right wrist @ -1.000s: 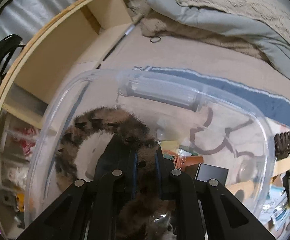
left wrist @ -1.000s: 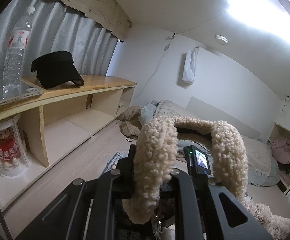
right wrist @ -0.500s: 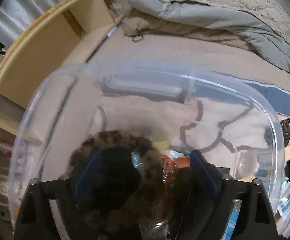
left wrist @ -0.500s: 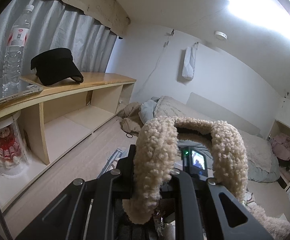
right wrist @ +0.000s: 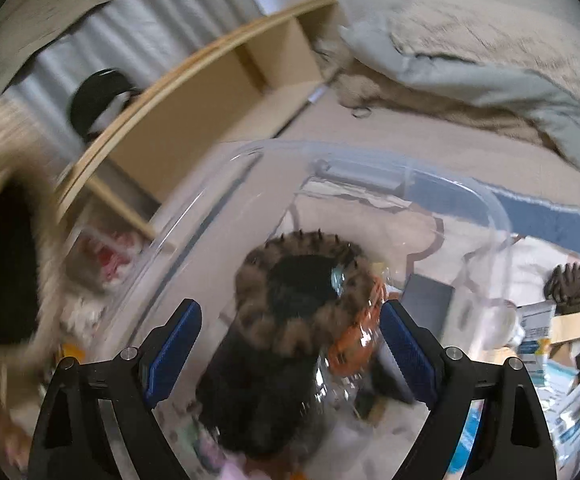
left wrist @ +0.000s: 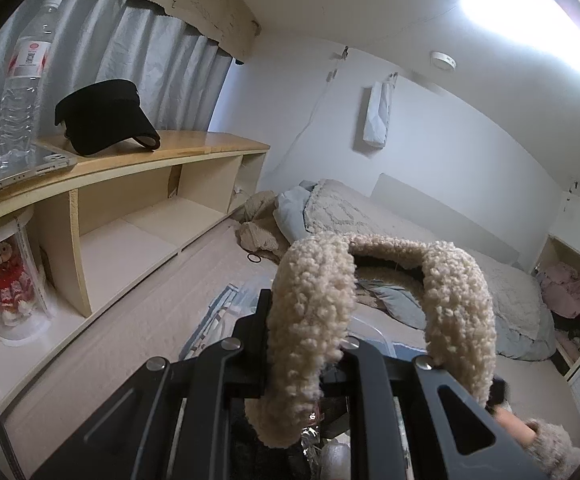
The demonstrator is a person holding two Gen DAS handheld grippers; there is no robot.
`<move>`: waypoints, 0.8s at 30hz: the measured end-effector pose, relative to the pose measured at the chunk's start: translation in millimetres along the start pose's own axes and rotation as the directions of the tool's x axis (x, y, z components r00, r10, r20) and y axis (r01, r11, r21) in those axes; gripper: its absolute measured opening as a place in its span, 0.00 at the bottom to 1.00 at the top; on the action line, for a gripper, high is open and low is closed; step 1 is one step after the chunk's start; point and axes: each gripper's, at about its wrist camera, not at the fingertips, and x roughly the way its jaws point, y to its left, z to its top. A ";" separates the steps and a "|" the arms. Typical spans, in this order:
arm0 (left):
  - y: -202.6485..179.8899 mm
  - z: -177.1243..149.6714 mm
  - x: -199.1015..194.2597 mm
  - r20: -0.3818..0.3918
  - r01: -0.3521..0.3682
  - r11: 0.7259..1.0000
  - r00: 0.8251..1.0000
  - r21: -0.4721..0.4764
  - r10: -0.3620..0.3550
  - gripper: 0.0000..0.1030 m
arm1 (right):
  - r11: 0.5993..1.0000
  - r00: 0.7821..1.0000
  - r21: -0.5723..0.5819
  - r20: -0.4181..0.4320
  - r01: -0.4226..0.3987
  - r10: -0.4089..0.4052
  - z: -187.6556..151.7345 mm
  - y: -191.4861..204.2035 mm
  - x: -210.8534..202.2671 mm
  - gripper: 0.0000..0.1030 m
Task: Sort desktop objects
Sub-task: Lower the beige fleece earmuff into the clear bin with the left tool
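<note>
1. The left tool (left wrist: pixel 309 354) is clamped narrow on a cream fleece headband (left wrist: pixel 313 320), which arches up and over to the right in front of its camera.
2. The right tool (right wrist: pixel 290 344) stands wide, its blue pads (right wrist: pixel 178 344) apart with nothing pressed between them.
3. Below the right tool, a brown furry headband (right wrist: pixel 301 292) lies inside a clear plastic bin (right wrist: pixel 369 168), on top of other small items there.
4. The bin sits on the floor beside a wooden shelf (left wrist: pixel 162 168).
5. On the shelf top rest a black visor cap (left wrist: pixel 106 120), a water bottle (left wrist: pixel 22 92) and a tablet (left wrist: pixel 26 168).
6. A doll in a clear case (left wrist: pixel 8 284) stands in the shelf's lower left part.
7. The right view is blurred.
</note>
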 end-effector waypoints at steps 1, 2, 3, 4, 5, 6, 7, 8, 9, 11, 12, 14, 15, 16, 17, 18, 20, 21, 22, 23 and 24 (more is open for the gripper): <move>-2.1 -0.9 1.9 -0.004 -0.005 1.000 1.000 0.008 0.005 0.16 | 1.000 1.000 -0.027 0.005 -0.002 0.002 -8.7 -0.5 -8.8 0.88; -4.8 -1.8 4.4 -0.009 -0.012 1.000 1.000 0.017 0.012 0.16 | 0.999 1.000 -0.048 0.008 -0.003 0.003 -15.7 -1.3 -16.2 0.88; -7.7 -2.7 7.9 -0.015 -0.021 0.999 1.000 0.028 0.021 0.16 | 0.997 1.000 -0.072 0.011 0.000 0.001 -24.3 -2.8 -25.5 0.88; -10.9 -3.4 12.2 -0.024 -0.032 0.999 0.999 0.039 0.033 0.16 | 0.996 1.000 -0.091 0.014 0.006 -0.005 -30.6 -4.0 -31.8 0.88; -13.6 -3.8 17.0 -0.033 -0.043 0.998 0.998 0.050 0.045 0.16 | 0.993 1.000 -0.117 0.017 0.017 -0.015 -39.7 -4.3 -40.9 0.88; -15.4 -3.9 20.9 -0.042 -0.051 0.997 0.998 0.057 0.054 0.16 | 0.990 1.000 -0.135 0.019 0.026 -0.024 -45.8 -4.5 -48.3 0.88; -17.7 -3.9 25.3 -0.052 -0.060 0.996 0.997 0.063 0.064 0.16 | 0.988 0.999 -0.149 0.021 0.035 -0.032 -52.2 -5.0 -55.6 0.88; -20.6 -3.5 30.5 -0.066 -0.069 0.995 0.995 0.071 0.074 0.16 | 0.986 0.999 -0.160 0.022 0.042 -0.039 -58.3 -6.7 -63.2 0.88; -23.6 -3.0 36.2 -0.084 -0.076 0.994 0.993 0.078 0.083 0.16 | 0.984 0.999 -0.170 0.022 0.045 -0.042 -65.0 -8.6 -73.0 0.88; -30.5 -2.0 47.5 -0.114 -0.090 0.992 0.988 0.092 0.101 0.16 | 0.983 0.999 -0.178 0.030 0.045 -0.041 -74.4 -11.8 -88.8 0.88; -33.0 -1.7 51.9 -0.125 -0.097 0.990 0.986 0.101 0.109 0.16 | 0.982 0.999 -0.183 0.037 0.046 -0.040 -80.3 -13.1 -100.5 0.88; -41.6 -2.7 62.6 -0.145 -0.110 0.985 0.981 0.132 0.129 0.16 | 0.981 0.998 -0.189 0.054 0.045 -0.036 -88.3 -14.0 -115.7 0.88; -46.7 -4.9 68.8 -0.157 -0.118 0.980 0.977 0.160 0.143 0.16 | 0.981 0.997 -0.188 0.070 0.042 -0.029 -93.5 -15.2 -125.1 0.88; -52.1 -6.9 74.4 -0.165 -0.128 0.974 0.973 0.185 0.159 0.16 | 0.982 0.996 -0.187 0.081 0.039 -0.024 -98.3 -15.2 -132.5 0.88; -58.4 -9.0 81.1 -0.173 -0.141 0.967 0.969 0.213 0.179 0.16 | 0.982 0.996 -0.185 0.091 0.037 -0.021 -102.6 -15.3 -137.9 0.88; -65.1 -11.6 88.5 -0.179 -0.155 0.957 0.963 0.244 0.202 0.16 | 0.983 0.994 -0.183 0.109 0.034 -0.014 -108.8 -15.8 -145.7 0.88; -75.8 -16.8 103.5 -0.190 -0.185 0.936 0.950 0.299 0.249 0.16 | 0.984 0.990 -0.174 0.140 0.026 -0.001 -119.5 -18.9 -156.4 0.88; -78.3 -18.5 108.9 -0.192 -0.199 0.927 0.944 0.318 0.269 0.16 | 0.986 0.988 -0.165 0.151 0.018 0.008 -124.5 -21.0 -160.3 0.88; -81.0 -20.4 114.9 -0.193 -0.214 0.917 0.937 0.338 0.290 0.16 | 0.987 0.989 -0.159 0.148 0.009 0.015 -127.4 -23.0 -162.7 0.88; -83.6 -22.4 120.8 -0.191 -0.230 0.905 0.931 0.358 0.312 0.16 | 0.988 0.990 -0.157 0.138 0.000 0.022 -129.4 -23.9 -163.6 0.88; -85.5 -24.2 125.7 -0.184 -0.244 0.894 0.926 0.375 0.330 0.16 | 0.988 0.991 -0.155 0.130 -0.008 0.028 -131.1 -24.6 -164.9 0.88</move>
